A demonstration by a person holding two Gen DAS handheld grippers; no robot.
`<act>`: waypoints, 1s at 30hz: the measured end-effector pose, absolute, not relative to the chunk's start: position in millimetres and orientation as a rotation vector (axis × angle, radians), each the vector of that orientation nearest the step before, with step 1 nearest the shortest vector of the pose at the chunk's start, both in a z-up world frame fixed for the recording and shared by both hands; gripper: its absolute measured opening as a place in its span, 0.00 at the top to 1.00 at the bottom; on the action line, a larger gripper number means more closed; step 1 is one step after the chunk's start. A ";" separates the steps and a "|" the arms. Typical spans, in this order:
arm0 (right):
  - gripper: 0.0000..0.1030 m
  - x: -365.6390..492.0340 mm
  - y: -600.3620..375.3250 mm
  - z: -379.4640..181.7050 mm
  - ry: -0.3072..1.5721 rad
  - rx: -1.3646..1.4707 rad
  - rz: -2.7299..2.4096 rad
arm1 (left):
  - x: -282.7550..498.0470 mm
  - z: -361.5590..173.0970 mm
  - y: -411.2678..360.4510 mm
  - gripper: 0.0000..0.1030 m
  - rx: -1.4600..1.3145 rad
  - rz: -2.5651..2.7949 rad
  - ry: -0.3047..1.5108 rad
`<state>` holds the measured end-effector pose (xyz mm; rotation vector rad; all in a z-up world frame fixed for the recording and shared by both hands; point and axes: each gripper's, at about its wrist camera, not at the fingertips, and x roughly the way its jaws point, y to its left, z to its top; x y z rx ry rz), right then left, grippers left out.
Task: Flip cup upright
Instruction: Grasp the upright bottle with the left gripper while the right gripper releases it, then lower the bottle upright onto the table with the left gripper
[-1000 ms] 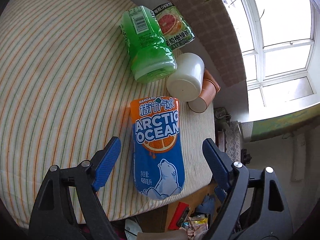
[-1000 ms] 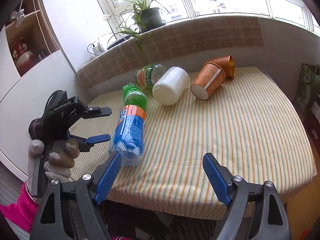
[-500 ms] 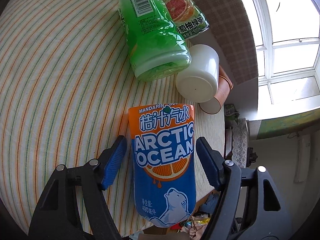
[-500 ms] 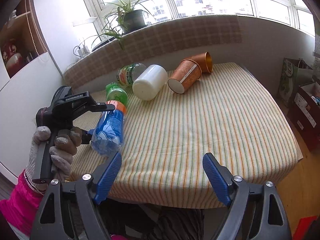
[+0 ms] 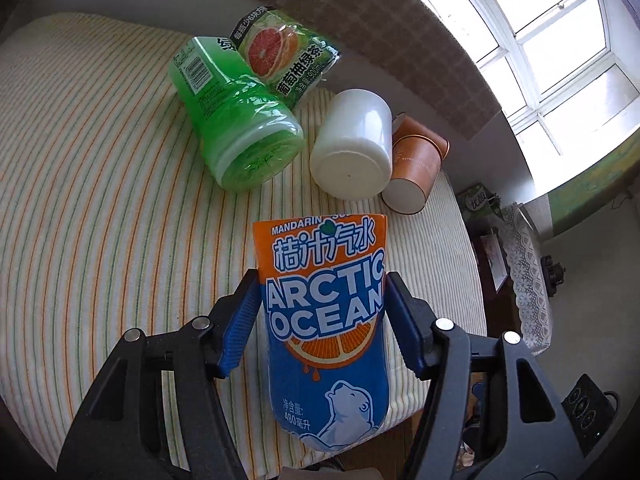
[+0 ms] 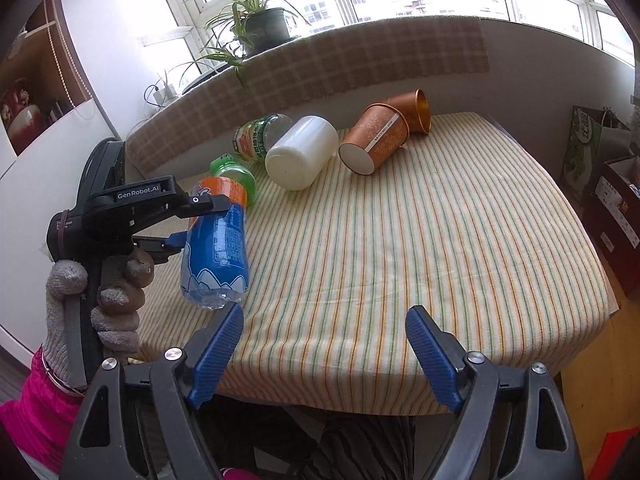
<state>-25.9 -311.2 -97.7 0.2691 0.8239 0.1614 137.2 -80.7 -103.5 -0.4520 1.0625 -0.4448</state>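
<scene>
My left gripper (image 5: 320, 320) is shut on the blue and orange Arctic Ocean bottle (image 5: 324, 320), lifted and tilted at the table's left front; it also shows in the right wrist view (image 6: 216, 244). A white cup (image 5: 352, 148) (image 6: 302, 152) lies on its side, base toward me. Two brown cups lie on their sides beside it, a patterned paper one (image 6: 374, 142) (image 5: 412, 172) and a copper one (image 6: 416, 110) behind. My right gripper (image 6: 324, 344) is open and empty over the table's front edge.
A green bottle (image 5: 236, 132) and a grapefruit-label bottle (image 5: 284, 56) lie at the back left. The striped tablecloth (image 6: 420, 240) covers the table. A plaid-covered ledge (image 6: 360, 64) with a potted plant (image 6: 264, 28) runs behind. Boxes (image 6: 616, 208) stand on the floor at right.
My left gripper has closed on the Arctic Ocean bottle and raised it off the cloth. My right gripper has moved in slightly and stays open.
</scene>
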 end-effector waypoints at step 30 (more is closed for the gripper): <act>0.17 -21.9 -317.7 -102.8 0.835 0.303 0.143 | 117.5 -73.8 -121.5 0.39 -0.127 -0.447 0.805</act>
